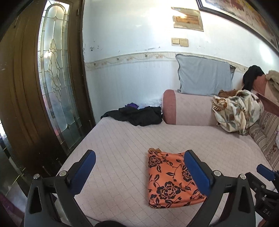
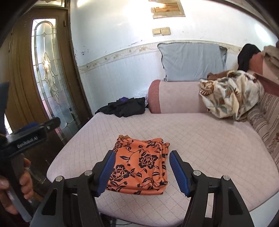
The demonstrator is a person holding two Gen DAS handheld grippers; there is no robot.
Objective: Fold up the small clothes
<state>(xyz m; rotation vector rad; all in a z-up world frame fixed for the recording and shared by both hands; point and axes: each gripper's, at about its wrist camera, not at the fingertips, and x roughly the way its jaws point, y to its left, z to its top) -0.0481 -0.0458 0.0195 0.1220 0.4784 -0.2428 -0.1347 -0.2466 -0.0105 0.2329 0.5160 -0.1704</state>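
Orange floral cloth (image 2: 139, 165) folded flat on bed (image 2: 209, 148) — both tools spread, empty; left tool (image 1: 139, 167), right tool (image 2: 142, 167) above it.

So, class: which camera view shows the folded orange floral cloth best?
The right wrist view: the folded orange floral cloth lies nearly whole between the fingers. In the left wrist view, a finger covers its right edge.

orange garment (image 1: 167, 179) partly behind blue finger (image 1: 197, 172) — wall painting (image 1: 244, 15) cropped.
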